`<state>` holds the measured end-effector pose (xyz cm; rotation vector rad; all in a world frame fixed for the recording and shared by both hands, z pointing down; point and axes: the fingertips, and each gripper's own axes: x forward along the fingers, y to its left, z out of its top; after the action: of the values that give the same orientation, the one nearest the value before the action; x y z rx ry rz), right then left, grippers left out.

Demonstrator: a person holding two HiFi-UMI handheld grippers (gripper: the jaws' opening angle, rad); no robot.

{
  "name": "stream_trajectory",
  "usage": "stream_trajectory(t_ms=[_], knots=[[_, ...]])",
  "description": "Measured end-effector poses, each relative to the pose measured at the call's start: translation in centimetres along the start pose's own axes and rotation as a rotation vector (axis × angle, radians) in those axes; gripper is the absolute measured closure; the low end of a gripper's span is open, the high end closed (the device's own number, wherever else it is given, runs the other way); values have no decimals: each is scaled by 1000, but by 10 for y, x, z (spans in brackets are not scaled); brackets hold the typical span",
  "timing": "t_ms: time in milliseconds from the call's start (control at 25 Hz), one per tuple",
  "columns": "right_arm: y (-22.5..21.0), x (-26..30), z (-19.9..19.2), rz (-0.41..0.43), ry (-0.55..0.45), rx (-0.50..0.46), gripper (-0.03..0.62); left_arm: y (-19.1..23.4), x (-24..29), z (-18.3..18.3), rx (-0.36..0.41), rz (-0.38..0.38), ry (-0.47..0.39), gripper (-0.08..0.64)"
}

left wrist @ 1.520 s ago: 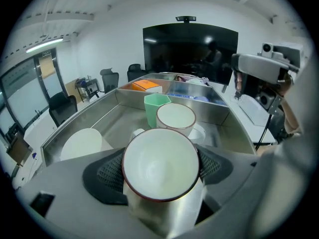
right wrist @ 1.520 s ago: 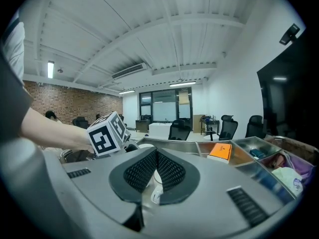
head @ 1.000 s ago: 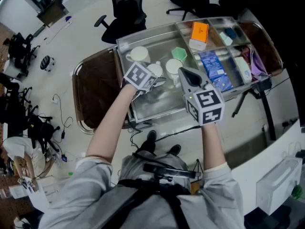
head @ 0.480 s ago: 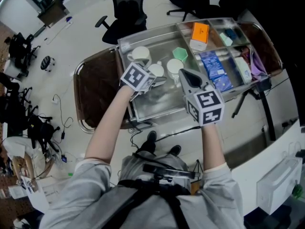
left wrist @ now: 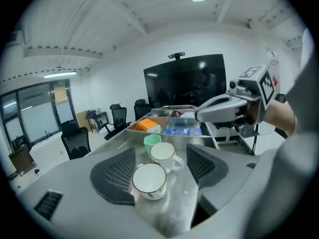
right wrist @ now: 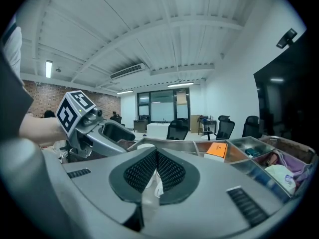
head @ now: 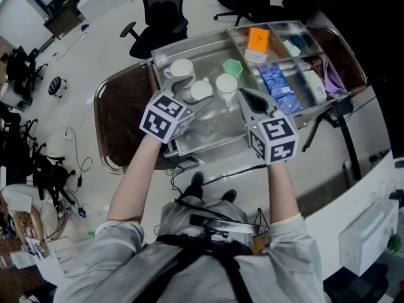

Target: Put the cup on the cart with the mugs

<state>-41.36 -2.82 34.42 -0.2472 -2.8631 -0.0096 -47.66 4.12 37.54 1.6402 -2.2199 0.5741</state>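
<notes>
The cup (left wrist: 149,179) stands upright on the cart (head: 211,130), just below and ahead of the left gripper (head: 197,104), with a white mug (left wrist: 164,155) right behind it. The left jaws are wide apart, have just been closing a little, and press on nothing, so the cup looks delivered. The right gripper (right wrist: 155,157), jaws together and empty, hangs alongside, out of the way.

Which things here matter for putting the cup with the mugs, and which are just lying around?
For the job: white mugs, green cup, cart tray.
Lying about: orange box, blue packets, purple cloth, office chairs.
</notes>
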Motion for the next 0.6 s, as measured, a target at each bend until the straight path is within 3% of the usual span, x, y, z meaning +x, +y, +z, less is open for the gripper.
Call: stream_trajectory(t_ms=[160, 360, 600], knots=[[-1, -16, -1, -19, 1, 1, 584, -10, -28, 11, -68, 35, -128, 354], [-4, -42, -14, -44, 0, 21, 584, -18, -56, 1, -151, 100, -210, 533], [-4, -78, -36, -75, 1, 40, 584, -41, -78, -14, -182, 137, -236, 558]])
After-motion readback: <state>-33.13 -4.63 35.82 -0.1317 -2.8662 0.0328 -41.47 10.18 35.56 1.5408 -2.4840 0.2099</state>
